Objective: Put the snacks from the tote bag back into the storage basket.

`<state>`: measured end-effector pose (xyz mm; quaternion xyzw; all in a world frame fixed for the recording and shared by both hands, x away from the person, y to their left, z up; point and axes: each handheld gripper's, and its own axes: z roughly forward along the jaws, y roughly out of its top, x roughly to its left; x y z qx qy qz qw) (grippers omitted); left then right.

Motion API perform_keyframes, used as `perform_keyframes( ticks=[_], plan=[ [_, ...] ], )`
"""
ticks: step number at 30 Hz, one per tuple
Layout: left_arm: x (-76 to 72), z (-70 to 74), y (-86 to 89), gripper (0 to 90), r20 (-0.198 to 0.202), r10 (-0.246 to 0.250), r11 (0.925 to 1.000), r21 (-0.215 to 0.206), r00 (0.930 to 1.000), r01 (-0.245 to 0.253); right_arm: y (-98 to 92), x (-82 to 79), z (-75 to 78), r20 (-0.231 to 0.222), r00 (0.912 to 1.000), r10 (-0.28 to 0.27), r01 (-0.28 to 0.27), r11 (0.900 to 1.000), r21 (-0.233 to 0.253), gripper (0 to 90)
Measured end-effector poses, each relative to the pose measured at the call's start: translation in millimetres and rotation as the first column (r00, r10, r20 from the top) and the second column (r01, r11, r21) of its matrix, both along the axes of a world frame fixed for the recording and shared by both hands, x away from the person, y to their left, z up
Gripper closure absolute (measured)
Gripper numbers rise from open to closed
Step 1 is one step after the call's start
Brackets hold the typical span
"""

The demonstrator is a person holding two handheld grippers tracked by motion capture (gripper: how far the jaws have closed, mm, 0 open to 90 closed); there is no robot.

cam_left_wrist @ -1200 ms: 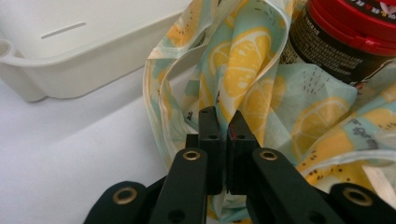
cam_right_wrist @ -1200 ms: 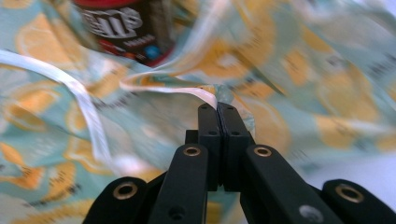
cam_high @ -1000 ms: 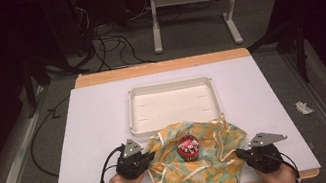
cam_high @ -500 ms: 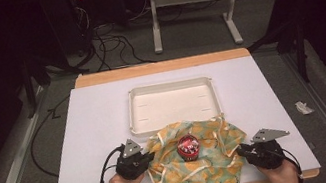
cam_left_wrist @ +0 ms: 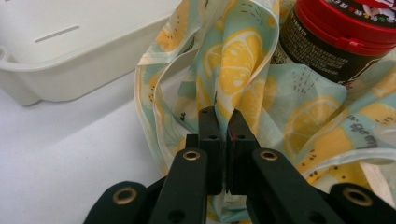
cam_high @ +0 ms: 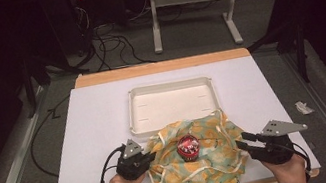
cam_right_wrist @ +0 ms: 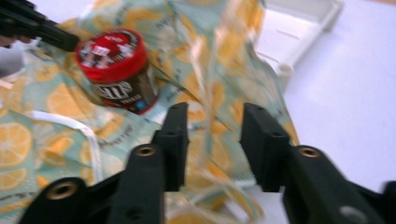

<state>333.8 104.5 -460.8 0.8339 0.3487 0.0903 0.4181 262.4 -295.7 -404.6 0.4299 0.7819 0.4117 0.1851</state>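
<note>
Cloth, lemon-printed, lies at table's near edge; left gripper pinches its fold, right gripper gapes at its right edge. Red-lidded jar stands on cloth. White tray beyond.

The jar, lying just beyond the right hand-held gripper to its left, is carrying a white logo on its dark label, too blurred to read. Ahead of the left hand-held gripper, fine print is running around the jar's side, too small to read. The cloth is showing small dark lettering, illegible.
</note>
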Motion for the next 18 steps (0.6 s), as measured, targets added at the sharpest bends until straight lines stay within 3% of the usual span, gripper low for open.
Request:
perform_keyframes(
  ticks=[4, 9, 14, 18],
  plan=[
    [-0.3, 1.0, -1.5, 87.6, -0.001, -0.002, 0.9999, -0.013, 1.0, 0.002, 18.0, 5.3, 3.2, 0.004, 0.998, 0.063, -0.063, 0.997, -0.035, 79.3],
    [-1.0, 2.2, -0.8, 87.5, 0.001, -0.003, 0.9999, -0.013, 1.0, 0.003, 44.4, 23.4, -10.8, -0.039, 0.9929, 0.113, -0.116, 0.99, -0.082, 86.2],
    [-1.6, 4.0, 2.5, 87.5, 0.003, 0.003, 0.9999, -0.013, 1.0, -0.003, 52.0, 48.2, -29.9, -0.08, 0.9945, 0.068, -0.079, 0.987, -0.143, 87.7],
    [-0.8, 3.1, 3.6, 87.4, 0.006, 0.007, 0.9999, -0.008, 1.0, -0.007, 40.3, 58.6, -38.0, -0.101, 0.9948, 0.008, -0.023, 0.989, -0.147, 87.7]
  ],
)
